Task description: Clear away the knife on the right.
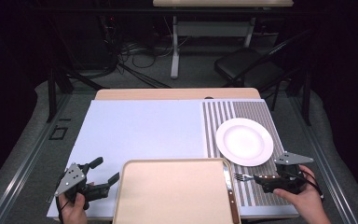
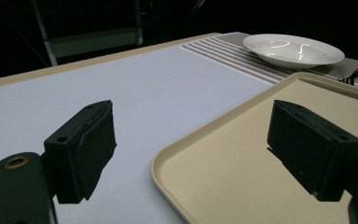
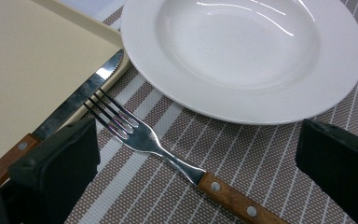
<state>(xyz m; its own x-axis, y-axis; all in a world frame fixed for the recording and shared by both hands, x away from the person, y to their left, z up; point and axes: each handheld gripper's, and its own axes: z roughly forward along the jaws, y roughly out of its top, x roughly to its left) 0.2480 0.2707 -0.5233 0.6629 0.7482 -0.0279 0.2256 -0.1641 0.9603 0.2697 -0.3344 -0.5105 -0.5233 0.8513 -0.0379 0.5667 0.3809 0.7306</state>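
- Lying flat on the striped placemat, the fork sits just beside the right edge of the tray, with its tines pointing toward that tray and its wooden handle pointing toward your right hand.
- Your right hand-held gripper hovers at the handle end of the fork; its jaws stand wide apart and neither pad presses on anything.
- In the right gripper view the fork lies between the two spread jaws, tines up and to the left, and the riveted wooden handle runs down toward the bottom edge.
- The knife rests on the tray's rim right beside the fork's tines; its serrated tip points toward the plate and its own wooden handle slips behind the left-hand jaw.
- The white plate sits on the placemat just beyond the fork, close to it but not touching as far as you can see; the right gripper view shows a gap of placemat between the plate's rim and the fork's neck.
- Your left hand-held gripper hangs over the lower left of the worktop, near the tray's left corner, with its jaws open and nothing between them.
- In the left gripper view one jaw shows over the pale mat and the other over the tray, with the plate well beyond.
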